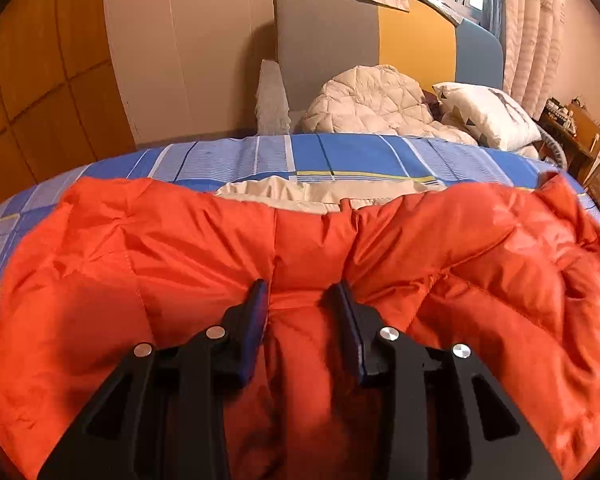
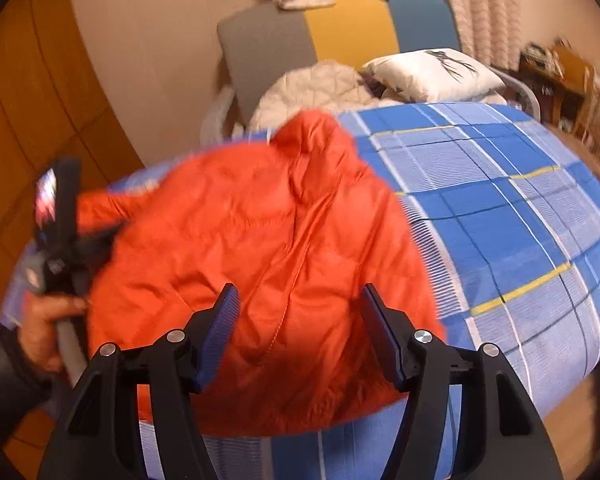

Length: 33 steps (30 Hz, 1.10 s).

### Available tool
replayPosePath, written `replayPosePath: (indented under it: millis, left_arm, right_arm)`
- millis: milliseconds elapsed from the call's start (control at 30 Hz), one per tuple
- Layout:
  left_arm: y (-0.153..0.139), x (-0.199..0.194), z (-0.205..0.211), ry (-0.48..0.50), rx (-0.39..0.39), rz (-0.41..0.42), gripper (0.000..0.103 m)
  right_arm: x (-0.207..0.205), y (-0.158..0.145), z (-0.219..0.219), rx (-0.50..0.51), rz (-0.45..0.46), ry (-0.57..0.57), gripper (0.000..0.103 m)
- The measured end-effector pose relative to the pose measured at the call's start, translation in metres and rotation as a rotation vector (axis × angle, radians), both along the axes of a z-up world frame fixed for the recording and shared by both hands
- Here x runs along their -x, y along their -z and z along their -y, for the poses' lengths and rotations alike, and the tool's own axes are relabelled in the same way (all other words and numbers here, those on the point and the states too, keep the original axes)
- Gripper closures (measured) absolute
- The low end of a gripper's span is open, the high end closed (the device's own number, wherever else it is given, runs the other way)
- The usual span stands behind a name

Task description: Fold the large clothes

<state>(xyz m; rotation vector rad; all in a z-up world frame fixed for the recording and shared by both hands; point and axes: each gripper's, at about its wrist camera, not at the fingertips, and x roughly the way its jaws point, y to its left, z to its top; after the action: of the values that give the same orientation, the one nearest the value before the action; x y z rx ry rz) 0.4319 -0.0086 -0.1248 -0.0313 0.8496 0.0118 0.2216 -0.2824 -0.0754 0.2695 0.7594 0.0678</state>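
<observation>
A: Where is the orange padded jacket?
B: Spread on the blue checked bed cover, under both tongs.
A: The left tongs?
B: Clenched on a puffy fold of it.
A: The right tongs?
B: Released, hanging over the jacket's zip; the blur makes it seem apart from the cloth.

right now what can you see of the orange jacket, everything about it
The orange jacket is a puffy quilted coat in shiny, thin-looking fabric with a cream lining showing at its far edge. It lies spread and rumpled on the blue plaid bedcover, collar toward the headboard, a front seam or zipper running down its middle. The left gripper has a bunched fold of it between its fingers. The right gripper hangs open above it without gripping.
</observation>
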Motion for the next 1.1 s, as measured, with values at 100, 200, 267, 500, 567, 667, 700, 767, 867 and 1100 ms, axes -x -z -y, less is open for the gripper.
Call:
replayPosePath:
  millis: [100, 200, 267, 500, 567, 667, 700, 767, 867, 1100]
  left_arm:
    - [-0.020, 0.026, -0.011, -0.001, 0.036, 0.046, 0.063]
    - [-0.035, 0.062, -0.020, 0.009, 0.084, 0.083, 0.063]
    - [-0.037, 0.086, -0.022, 0.031, 0.102, 0.102, 0.063]
    - [-0.019, 0.139, -0.012, 0.091, 0.113, 0.073, 0.063]
    - [-0.013, 0.143, -0.006, 0.101, 0.086, 0.071, 0.063]
    - [-0.006, 0.138, -0.005, 0.101, 0.080, 0.042, 0.063]
    - [-0.003, 0.136, -0.006, 0.099, 0.090, 0.031, 0.063]
    - [0.002, 0.130, -0.006, 0.102, 0.089, 0.010, 0.062]
    - [0.005, 0.126, -0.006, 0.101, 0.100, -0.007, 0.062]
    - [0.008, 0.133, -0.012, 0.135, 0.148, -0.031, 0.064]
  right_arm:
    - [0.015, 0.000, 0.035, -0.141, 0.020, 0.060, 0.021]
    - [0.018, 0.019, 0.061, -0.284, -0.012, 0.102, 0.019]
    - [0.017, 0.034, 0.070, -0.358, -0.031, 0.119, 0.019]
    - [-0.010, 0.075, 0.077, -0.551, -0.103, 0.124, 0.016]
    - [-0.013, 0.079, 0.074, -0.549, -0.113, 0.119, 0.016]
    - [-0.016, 0.081, 0.070, -0.546, -0.120, 0.107, 0.017]
    - [-0.017, 0.081, 0.067, -0.525, -0.121, 0.111, 0.022]
    - [-0.016, 0.082, 0.066, -0.501, -0.123, 0.114, 0.046]
    - [-0.011, 0.080, 0.068, -0.503, -0.115, 0.102, 0.068]
    - [0.008, 0.066, 0.071, -0.482, -0.111, 0.064, 0.084]
